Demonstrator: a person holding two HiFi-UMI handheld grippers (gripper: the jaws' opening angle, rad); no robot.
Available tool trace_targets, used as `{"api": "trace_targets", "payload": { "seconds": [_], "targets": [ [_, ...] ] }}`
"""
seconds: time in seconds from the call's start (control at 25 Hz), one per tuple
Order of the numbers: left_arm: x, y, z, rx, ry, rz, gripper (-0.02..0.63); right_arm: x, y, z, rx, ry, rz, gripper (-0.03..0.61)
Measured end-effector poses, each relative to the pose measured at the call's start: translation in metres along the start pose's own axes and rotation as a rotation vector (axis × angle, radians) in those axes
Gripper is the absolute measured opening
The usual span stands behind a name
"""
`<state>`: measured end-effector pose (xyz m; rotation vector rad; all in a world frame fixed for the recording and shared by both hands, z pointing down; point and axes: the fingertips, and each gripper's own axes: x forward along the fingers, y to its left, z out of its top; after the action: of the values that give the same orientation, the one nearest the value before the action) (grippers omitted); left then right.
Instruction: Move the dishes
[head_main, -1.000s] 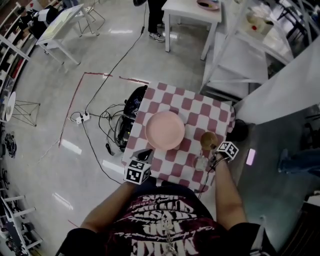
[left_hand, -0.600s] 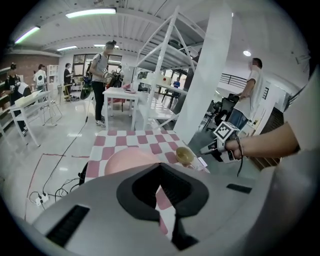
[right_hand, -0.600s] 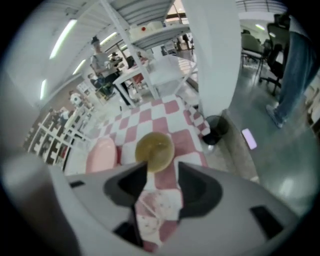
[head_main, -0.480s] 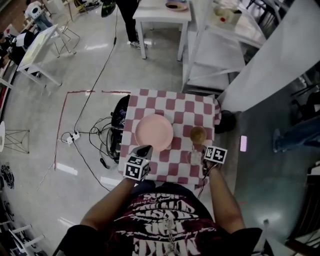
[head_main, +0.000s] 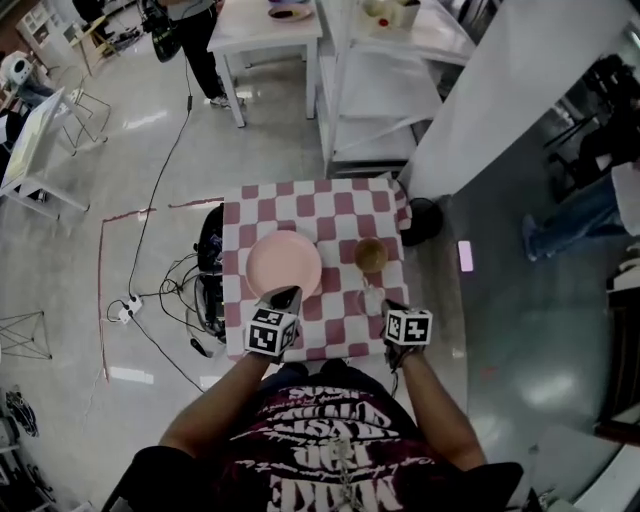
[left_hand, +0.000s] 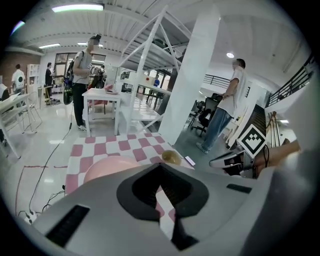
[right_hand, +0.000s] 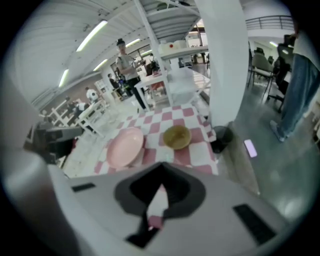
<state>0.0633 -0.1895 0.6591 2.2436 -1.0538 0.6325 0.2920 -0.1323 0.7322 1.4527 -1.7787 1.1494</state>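
Pink plate (head_main: 284, 263) lies left of centre on a small table under a red-and-white checked cloth (head_main: 330, 208). A yellowish bowl (head_main: 371, 254) sits just right of it, and a clear glass (head_main: 372, 299) stands nearer, faint against the cloth. Glossy grey floor lies all round, with cables (head_main: 185, 290) left of the table and a white rack (head_main: 370, 90) beyond it. The left gripper (head_main: 287, 297) hangs at the plate's near rim with its jaws together and empty; whether it touches the plate cannot be told. The right gripper (right_hand: 159, 195), near right, has just been closing, and its jaws are now together on nothing.
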Motion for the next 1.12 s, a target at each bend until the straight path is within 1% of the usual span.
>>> {"api": "trace_targets", "payload": {
  "seconds": [0.12,0.28,0.44,0.64,0.76,0.88,1.12],
  "targets": [
    [0.004,-0.003,0.006,0.012,-0.002,-0.026,0.026,-0.01,0.017,0.001,0.02,-0.013,0.038,0.034],
    [0.008,-0.015,0.021,0.026,-0.019,-0.068,0.026,-0.026,0.029,0.007,-0.004,-0.04,0.067,0.034],
    [0.008,-0.018,0.035,0.06,-0.026,-0.069,0.026,-0.036,0.034,0.014,-0.03,-0.047,0.052,0.034],
    [0.009,-0.015,0.04,0.066,-0.023,-0.052,0.026,-0.037,0.032,0.019,-0.051,-0.033,0.02,0.034],
    [0.007,-0.016,0.051,0.085,-0.037,-0.044,0.026,-0.038,0.033,0.024,-0.077,-0.028,0.023,0.034],
    [0.013,-0.014,0.058,0.066,-0.053,-0.028,0.026,-0.031,0.023,0.029,-0.086,-0.027,0.031,0.034],
    [0.026,-0.02,0.032,-0.011,-0.024,0.008,0.026,-0.008,-0.003,0.003,-0.03,0.016,0.023,0.034]
  ]
}}
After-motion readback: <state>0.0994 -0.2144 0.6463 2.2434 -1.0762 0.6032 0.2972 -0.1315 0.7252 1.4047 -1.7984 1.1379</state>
